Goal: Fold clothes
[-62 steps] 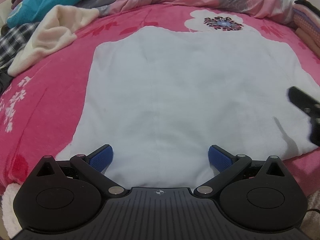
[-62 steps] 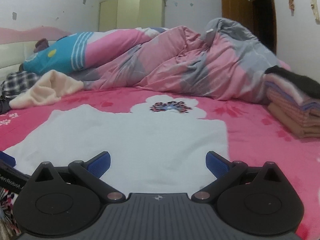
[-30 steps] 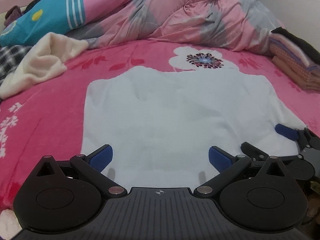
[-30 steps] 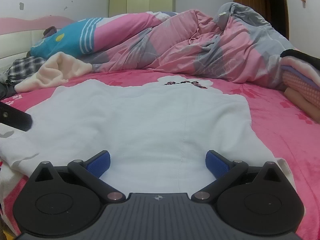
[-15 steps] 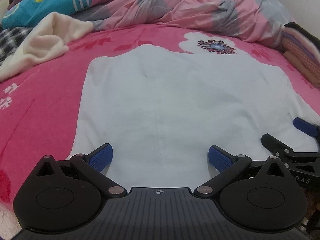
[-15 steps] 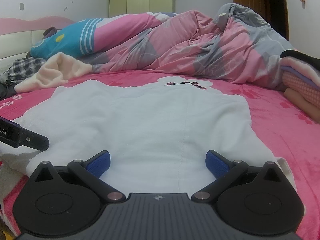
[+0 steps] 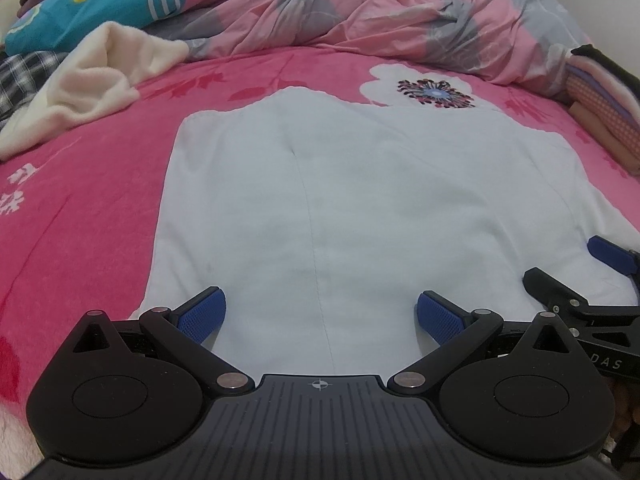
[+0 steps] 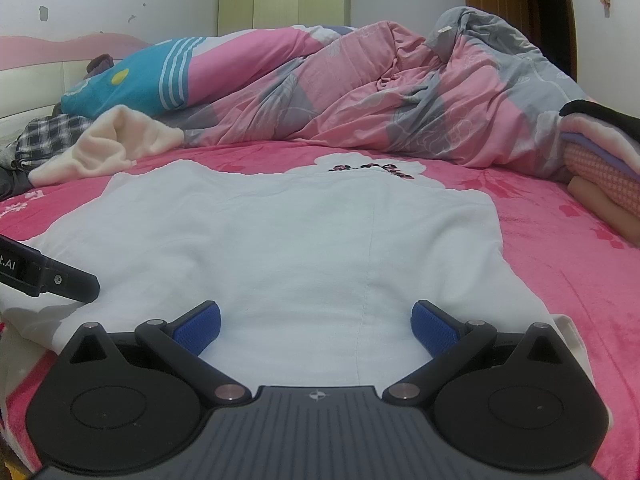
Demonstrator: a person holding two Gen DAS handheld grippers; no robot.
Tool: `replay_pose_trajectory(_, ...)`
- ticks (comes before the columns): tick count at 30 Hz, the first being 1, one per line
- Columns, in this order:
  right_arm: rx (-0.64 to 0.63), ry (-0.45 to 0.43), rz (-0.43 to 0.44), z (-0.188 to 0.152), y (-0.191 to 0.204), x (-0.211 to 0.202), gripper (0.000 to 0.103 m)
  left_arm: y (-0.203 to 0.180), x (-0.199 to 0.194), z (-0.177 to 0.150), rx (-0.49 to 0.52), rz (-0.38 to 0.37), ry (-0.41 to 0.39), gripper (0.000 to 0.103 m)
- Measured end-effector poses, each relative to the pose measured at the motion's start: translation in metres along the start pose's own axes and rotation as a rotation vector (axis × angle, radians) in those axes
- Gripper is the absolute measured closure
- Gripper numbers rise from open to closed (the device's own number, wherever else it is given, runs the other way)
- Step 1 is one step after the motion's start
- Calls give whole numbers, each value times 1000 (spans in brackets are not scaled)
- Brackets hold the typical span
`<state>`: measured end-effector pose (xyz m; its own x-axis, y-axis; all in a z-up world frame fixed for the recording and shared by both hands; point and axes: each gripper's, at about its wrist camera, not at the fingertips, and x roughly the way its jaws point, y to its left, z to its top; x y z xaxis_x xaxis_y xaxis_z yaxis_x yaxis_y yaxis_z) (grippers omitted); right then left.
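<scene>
- Since half a second ago little has shifted: both tongs have kept their places at the near hem, and the left camera has tipped a touch lower, so the garment fills more of its view.
- Left tongs (image 7: 319, 316) are spread wide, blue ribbed pads (image 7: 201, 316) apart and holding nothing, low over the near edge of the white cotton garment (image 7: 352, 208).
- Right tongs (image 8: 316, 326) are likewise spread and empty, level with the bed, over the same hem; in the left view they (image 7: 576, 276) reach in from the right edge.
- White garment lies flat on the bright pink flower-printed plush bed cover (image 7: 80, 216), its long axis running away from the tongs toward the far bedding; a centre seam runs the same way.
- Readable letters: "DAS" on the right tool's body in the left view, "t.AI" on the left tool's body (image 8: 44, 270) in the right view.
- Beyond lie a cream fleece cloth (image 8: 116, 148), a rumpled pink-and-grey quilt (image 8: 400, 96), and a stack of folded clothes (image 8: 600, 168) at the right.
</scene>
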<state>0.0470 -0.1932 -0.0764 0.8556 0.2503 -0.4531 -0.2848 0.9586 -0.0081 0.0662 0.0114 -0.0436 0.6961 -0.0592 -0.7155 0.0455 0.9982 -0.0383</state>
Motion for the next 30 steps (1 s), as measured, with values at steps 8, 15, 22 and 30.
replay_pose_trajectory(8, 0, 0, 2, 0, -1, 0, 0, 1, 0, 1, -2, 0, 4, 0)
replay_pose_trajectory(15, 0, -1, 3, 0, -1, 0, 0, 0, -1, 1, -1, 3, 9, 0)
replay_pose_trajectory(22, 0, -1, 2, 0, -1, -1, 0, -1, -1, 0, -1, 8, 12, 0)
replay_pose_trajectory(30, 0, -1, 3, 0, -2, -1, 0, -1, 0, 0, 0, 9, 11, 0)
